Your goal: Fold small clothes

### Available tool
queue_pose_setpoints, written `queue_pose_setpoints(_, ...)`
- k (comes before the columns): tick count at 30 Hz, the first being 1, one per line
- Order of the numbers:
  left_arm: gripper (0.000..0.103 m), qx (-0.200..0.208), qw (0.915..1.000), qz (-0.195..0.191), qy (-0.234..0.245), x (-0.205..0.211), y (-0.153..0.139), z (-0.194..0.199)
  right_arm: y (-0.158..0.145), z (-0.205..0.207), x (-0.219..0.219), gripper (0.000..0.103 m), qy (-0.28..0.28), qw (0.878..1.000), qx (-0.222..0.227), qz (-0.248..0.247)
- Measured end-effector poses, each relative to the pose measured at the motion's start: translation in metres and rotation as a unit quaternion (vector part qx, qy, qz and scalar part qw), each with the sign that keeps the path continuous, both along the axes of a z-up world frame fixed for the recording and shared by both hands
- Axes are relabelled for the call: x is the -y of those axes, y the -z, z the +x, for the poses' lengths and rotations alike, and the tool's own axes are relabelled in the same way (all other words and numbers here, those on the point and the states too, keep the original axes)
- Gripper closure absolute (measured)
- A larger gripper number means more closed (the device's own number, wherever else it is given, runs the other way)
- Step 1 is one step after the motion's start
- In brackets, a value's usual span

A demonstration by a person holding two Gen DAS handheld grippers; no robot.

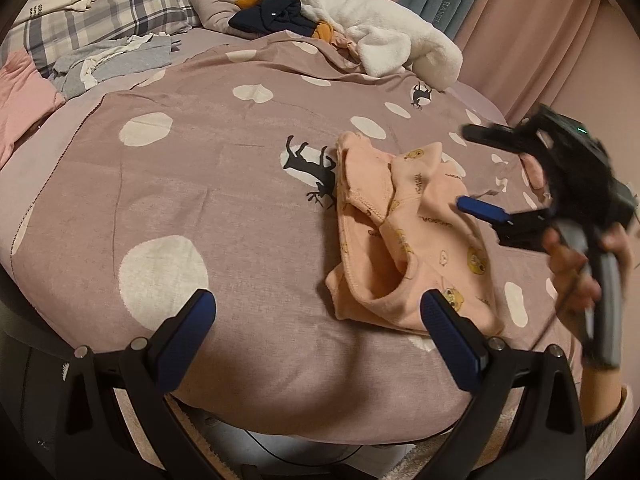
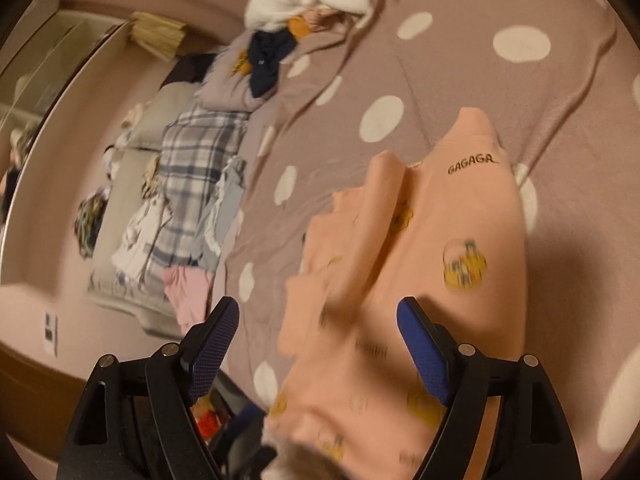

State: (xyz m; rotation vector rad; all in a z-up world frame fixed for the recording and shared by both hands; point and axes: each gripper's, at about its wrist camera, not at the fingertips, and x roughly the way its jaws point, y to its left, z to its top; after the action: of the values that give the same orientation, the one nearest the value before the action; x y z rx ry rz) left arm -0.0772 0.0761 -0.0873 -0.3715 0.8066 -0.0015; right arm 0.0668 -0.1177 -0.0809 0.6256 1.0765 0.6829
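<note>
Now the peach garment (image 1: 404,236) lies crumpled on the spotted mauve bedspread (image 1: 224,184), just ahead of the left gripper (image 1: 320,328), whose jaws gape empty. Above the cloth's right side, the right gripper (image 2: 318,344) stands wide apart too, gripping nothing.

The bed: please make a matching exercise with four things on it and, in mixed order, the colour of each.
Things:
1. small garment
2. fluffy towel
3. pillow
4. bedspread

Colours:
A. mauve with white spots
B. peach with yellow cartoon prints
C. grey and white plaid
D. plain white

Pairs: 1-B, 2-D, 3-C, 4-A
</note>
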Motion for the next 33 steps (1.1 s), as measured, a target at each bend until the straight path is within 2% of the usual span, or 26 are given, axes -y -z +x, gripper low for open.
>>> queue_pose_setpoints(3, 0.001, -0.002, 1.0000, 0.003, -0.005, -0.004, 0.002, 0.001, 0.013, 0.020, -0.015, 0.021, 0.006, 0.999, -0.034, 0.004)
queue_pose_setpoints(6, 0.001, -0.006, 0.9999, 0.000, -0.009, -0.008, 0.005, 0.004, 0.016, 0.026, -0.035, 0.021, -0.008, 0.999, -0.046, 0.006)
queue_pose_setpoints(7, 0.001, -0.007, 0.9999, 0.000, -0.009, -0.009, 0.006, 0.005, 0.014, 0.025, -0.041, 0.021, -0.019, 0.999, -0.042, 0.007)
queue_pose_setpoints(10, 0.001, -0.010, 0.9999, -0.004, -0.010, -0.010, 0.007, 0.008, -0.007, 0.008, -0.063, 0.020, -0.074, 0.997, 0.005, -0.001)
queue_pose_setpoints(12, 0.001, -0.010, 0.9999, -0.007, -0.008, -0.009, 0.007, 0.010, -0.019, -0.002, -0.066, 0.020, -0.110, 0.994, 0.024, 0.014)
queue_pose_setpoints(14, 0.001, -0.009, 0.9999, -0.013, -0.006, -0.009, 0.007, 0.011, -0.031, -0.009, -0.062, 0.020, -0.120, 0.992, 0.035, 0.021)
queue_pose_setpoints(19, 0.001, -0.005, 0.9994, -0.028, 0.019, -0.006, 0.004, 0.017, -0.055, -0.020, -0.024, 0.020, -0.085, 0.993, 0.075, -0.032)
queue_pose_setpoints(23, 0.001, -0.010, 0.9971, -0.055, 0.051, -0.006, 0.005, 0.032, -0.049, -0.016, 0.017, 0.015, -0.038, 0.995, 0.069, -0.063)
queue_pose_setpoints(26, 0.001, -0.018, 0.9912, -0.102, 0.082, -0.004, 0.009, 0.048, -0.029, -0.010, 0.041, 0.015, -0.007, 0.995, 0.041, -0.087)
queue_pose_setpoints(28, 0.001, -0.035, 0.9814, -0.148, 0.117, 0.001, 0.014, 0.065, -0.011, -0.008, 0.057, 0.015, 0.000, 0.996, 0.016, -0.089)
queue_pose_setpoints(30, 0.001, -0.066, 0.9677, -0.190, 0.152, 0.009, 0.021, 0.081, 0.003, -0.007, 0.068, 0.015, 0.003, 0.996, -0.007, -0.085)
queue_pose_setpoints(33, 0.001, -0.099, 0.9495, -0.232, 0.186, 0.021, 0.035, 0.097, 0.025, -0.007, 0.073, 0.015, 0.000, 0.997, -0.034, -0.070)
